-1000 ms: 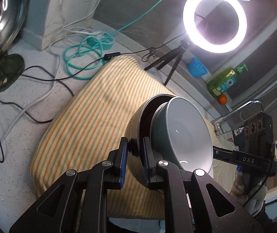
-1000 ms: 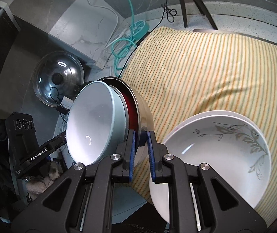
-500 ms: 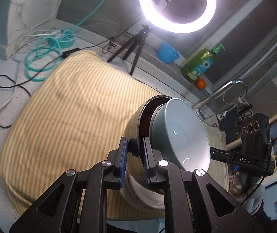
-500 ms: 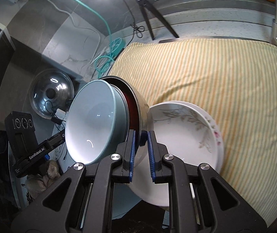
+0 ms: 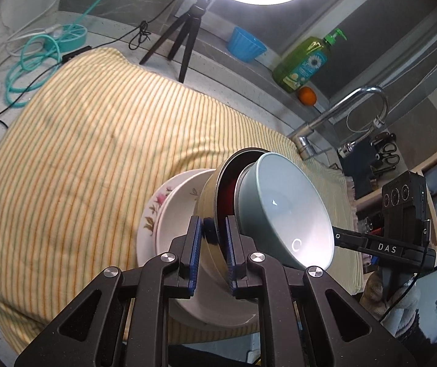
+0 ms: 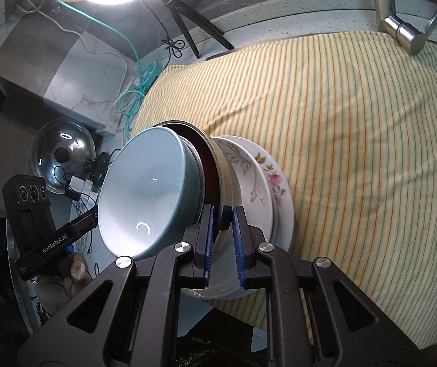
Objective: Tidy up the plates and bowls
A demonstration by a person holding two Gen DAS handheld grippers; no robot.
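A pale blue bowl point(image 5: 291, 214) sits nested in a metal bowl point(image 5: 210, 202) with a dark red inside. My left gripper point(image 5: 213, 232) is shut on the metal bowl's rim. My right gripper point(image 6: 222, 220) is shut on the same rim point(image 6: 218, 165) from the opposite side, with the blue bowl point(image 6: 142, 192) beside it. The pair hangs tilted right over a white floral plate stack point(image 5: 160, 211), which also shows in the right wrist view point(image 6: 264, 180). I cannot tell whether the metal bowl touches the plates. The plates rest on a yellow striped cloth point(image 5: 80, 153).
A ring light on a tripod point(image 5: 184, 42), a blue cup point(image 5: 246, 44), a green soap bottle point(image 5: 305, 62) and an orange point(image 5: 307, 96) stand behind the cloth. A faucet point(image 5: 340, 113) is at the right. Cables point(image 5: 35, 61) lie at the left; a pot lid point(image 6: 62, 156) stands beyond the cloth's left end.
Both grippers have carried the nested bowls across the cloth and over the floral plates. The plates now lie directly under the metal bowl.
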